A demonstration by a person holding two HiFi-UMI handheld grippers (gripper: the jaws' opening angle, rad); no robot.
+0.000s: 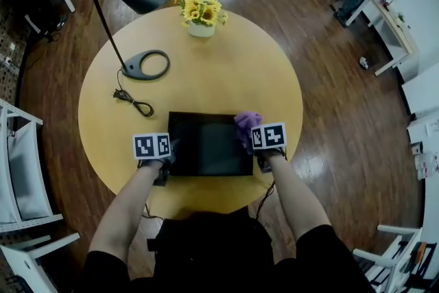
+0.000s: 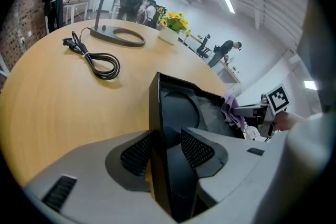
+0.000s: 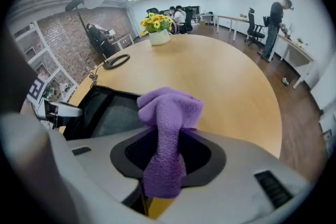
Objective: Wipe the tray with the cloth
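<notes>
Mid-frame, the left gripper clamps its jaws on the rim of the tray. The right gripper pinches the purple cloth between its jaws.

Seemingly no legible text anywhere.

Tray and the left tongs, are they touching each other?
Touching. The left gripper view shows the left tongs closed on the tray at its rim, with both ribbed pads pressed against it.

Purple cloth, blk tray, tan table, yellow flowers w/ white pot
</notes>
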